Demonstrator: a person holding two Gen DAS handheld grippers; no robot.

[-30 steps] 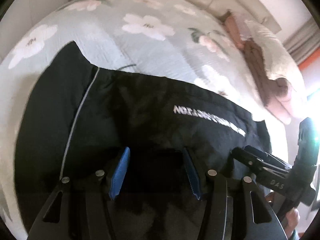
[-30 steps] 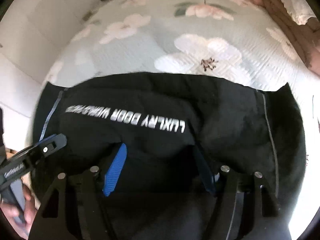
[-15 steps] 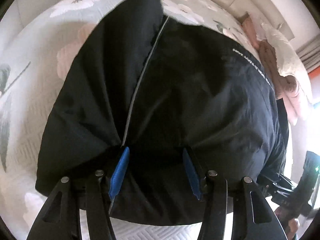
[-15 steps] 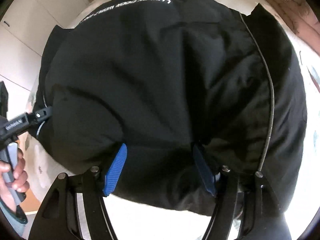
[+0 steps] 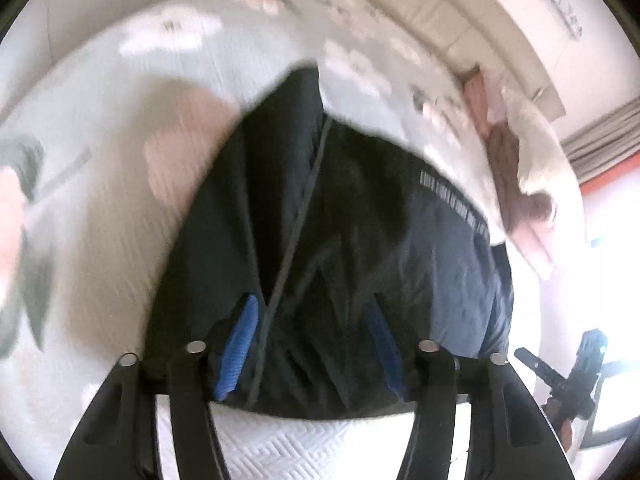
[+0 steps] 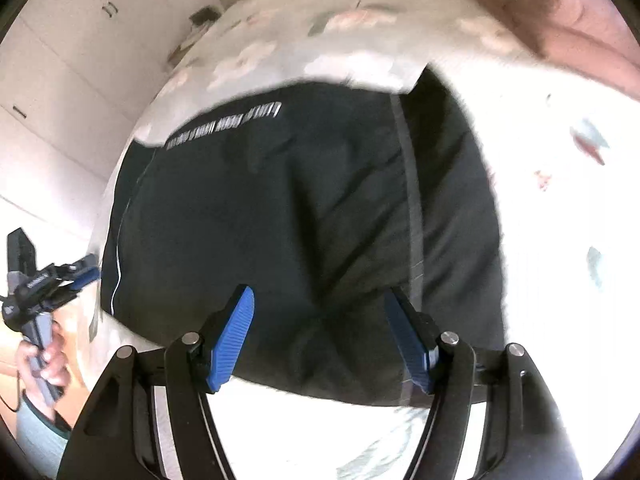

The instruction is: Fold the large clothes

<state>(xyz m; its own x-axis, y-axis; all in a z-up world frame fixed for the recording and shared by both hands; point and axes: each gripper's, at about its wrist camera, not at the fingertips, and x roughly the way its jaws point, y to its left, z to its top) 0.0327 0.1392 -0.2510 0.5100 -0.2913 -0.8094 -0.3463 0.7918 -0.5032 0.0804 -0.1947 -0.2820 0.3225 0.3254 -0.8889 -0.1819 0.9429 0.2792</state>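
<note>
A large black garment (image 5: 340, 248) with grey piping and a line of white lettering lies folded on the bed. It also shows in the right wrist view (image 6: 288, 216). My left gripper (image 5: 312, 340) is open, its blue pads spread over the garment's near edge. My right gripper (image 6: 324, 332) is open just above the near edge of the garment, nothing between its pads. The left gripper also appears at the left of the right wrist view (image 6: 76, 276), the right gripper at the right of the left wrist view (image 5: 560, 376).
The bed has a pale floral quilt (image 5: 160, 100). Pink and brown bedding and a cream pillow (image 5: 520, 152) are piled at the headboard end. White cupboards (image 6: 60, 60) stand beyond the bed's left side.
Both grippers have drawn back toward the bed's near edge and tilted up; more quilt shows. The garment lies flat and seems released, the right pads now clear of it.
</note>
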